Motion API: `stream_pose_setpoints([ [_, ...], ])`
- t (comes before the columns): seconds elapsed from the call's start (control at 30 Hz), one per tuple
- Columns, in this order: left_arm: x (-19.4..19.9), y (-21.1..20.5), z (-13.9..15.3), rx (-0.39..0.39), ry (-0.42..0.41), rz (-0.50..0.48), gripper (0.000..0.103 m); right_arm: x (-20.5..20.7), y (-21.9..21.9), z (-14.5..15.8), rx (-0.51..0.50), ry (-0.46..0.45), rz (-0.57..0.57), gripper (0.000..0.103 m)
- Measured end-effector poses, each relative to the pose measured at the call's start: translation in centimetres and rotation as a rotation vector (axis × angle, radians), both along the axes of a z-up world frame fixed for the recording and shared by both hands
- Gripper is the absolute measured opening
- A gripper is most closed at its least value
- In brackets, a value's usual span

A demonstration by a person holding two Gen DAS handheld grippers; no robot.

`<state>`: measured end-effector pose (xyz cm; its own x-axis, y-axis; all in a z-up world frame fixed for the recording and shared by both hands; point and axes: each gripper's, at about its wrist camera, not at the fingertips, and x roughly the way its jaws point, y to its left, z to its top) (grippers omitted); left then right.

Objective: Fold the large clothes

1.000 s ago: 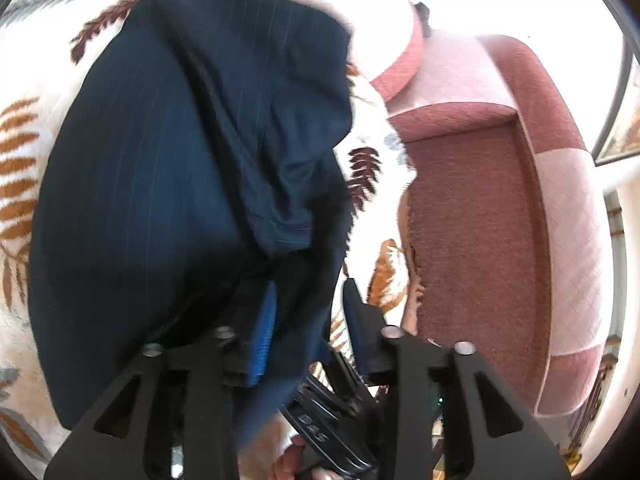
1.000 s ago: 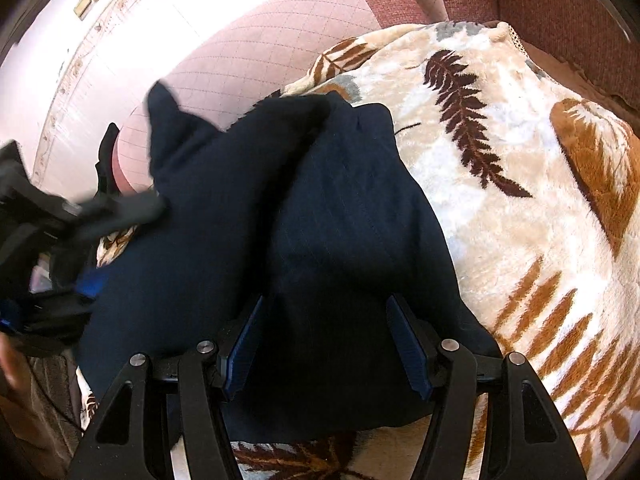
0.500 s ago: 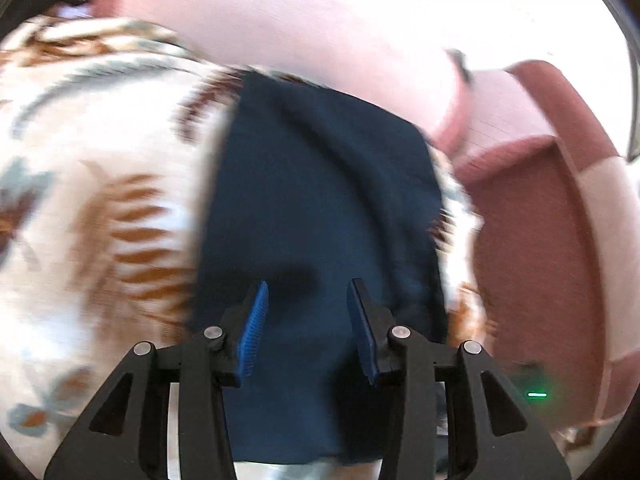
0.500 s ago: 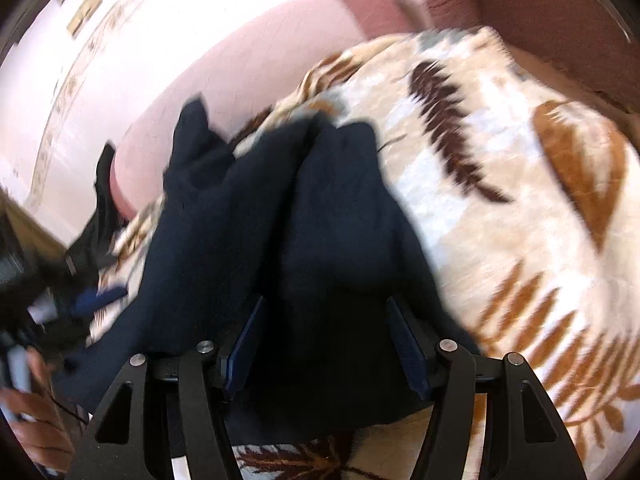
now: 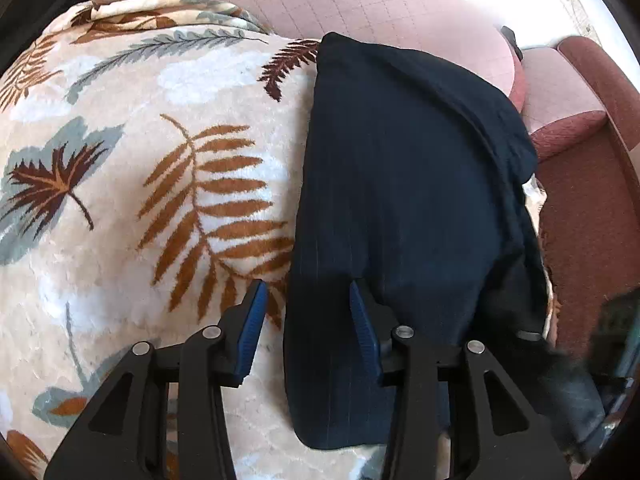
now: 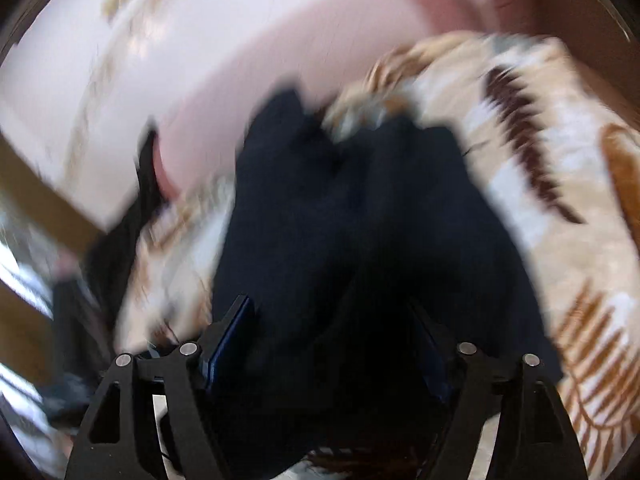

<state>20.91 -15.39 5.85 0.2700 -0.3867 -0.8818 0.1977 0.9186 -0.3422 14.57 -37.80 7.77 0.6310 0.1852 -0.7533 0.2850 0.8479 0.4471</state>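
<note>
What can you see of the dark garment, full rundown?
The dark garment is navy, near black, a woven-looking cloth with faint pinstripes. It lies folded into a long narrow strip on the leaf-patterned blanket, its far end against the pink sofa cushion, with a thicker seamed edge along its right side. The left gripper, jaws opening, straddles its left edge without pinching it. In the blurred right wrist view the right gripper is closing with bunched cloth between its fingers; contact is unclear.

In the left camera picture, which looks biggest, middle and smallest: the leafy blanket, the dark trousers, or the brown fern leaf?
1. Leafy blanket
2. Dark trousers
3. Brown fern leaf
The fisheye lens bends sizes, but these gaps look clear.
</note>
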Motion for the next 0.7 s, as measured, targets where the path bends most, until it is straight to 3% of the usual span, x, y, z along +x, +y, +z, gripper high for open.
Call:
stream_pose_setpoints([
  [0.03, -0.1, 0.2, 0.3, -0.006, 0.002, -0.001, 0.041, 0.5, 0.6, 0.1, -0.055, 0.007, 0.047, 0.007],
  [0.07, -0.3, 0.5, 0.7, -0.016, -0.009, -0.004, 0.041, 0.5, 0.8, 0.4, -0.089, 0.006, 0.061, 0.007],
  [0.13, -0.6, 0.9, 1.7, -0.009, -0.055, -0.006, 0.043, -1.1, -0.9, 2.0, -0.057, -0.094, 0.033, 0.006],
  [0.2, -0.8, 0.5, 2.1, 0.03, -0.095, -0.01, 0.055, -2.4, -2.9, 2.3, -0.017, -0.133, -0.02, 0.006],
  [0.27, -1.2, -0.5, 1.5, 0.062, -0.1, -0.037, 0.057, -2.9, -5.2, 0.9, 0.009, -0.106, -0.075, 0.006],
  [0.4, -1.9, -3.2, -1.3, 0.121, -0.049, -0.106, 0.058, -2.7, -7.5, -4.8, 0.114, 0.024, -0.121, 0.006],
  [0.47, -2.3, -3.6, -1.6, 0.157, -0.075, -0.114, 0.058, -3.4, -8.0, -4.8, 0.178, -0.002, -0.15, 0.011],
  [0.5, -2.3, -3.5, -1.5, 0.159, -0.082, -0.117, 0.058, -3.9, -8.4, -4.2, 0.19, -0.011, -0.17, 0.02],
  [0.6, -2.0, -2.7, -0.9, 0.134, -0.077, -0.104, 0.057, -5.1, -9.0, -0.9, 0.15, -0.106, -0.268, 0.027],
  [0.67, -1.5, -2.4, -0.2, 0.128, -0.093, -0.082, 0.057, -4.4, -8.7, 1.4, 0.111, -0.19, -0.265, 0.043],
  [0.7, -1.3, -2.4, 0.1, 0.13, -0.102, -0.076, 0.057, -3.6, -8.5, 2.0, 0.105, -0.202, -0.242, 0.061],
])
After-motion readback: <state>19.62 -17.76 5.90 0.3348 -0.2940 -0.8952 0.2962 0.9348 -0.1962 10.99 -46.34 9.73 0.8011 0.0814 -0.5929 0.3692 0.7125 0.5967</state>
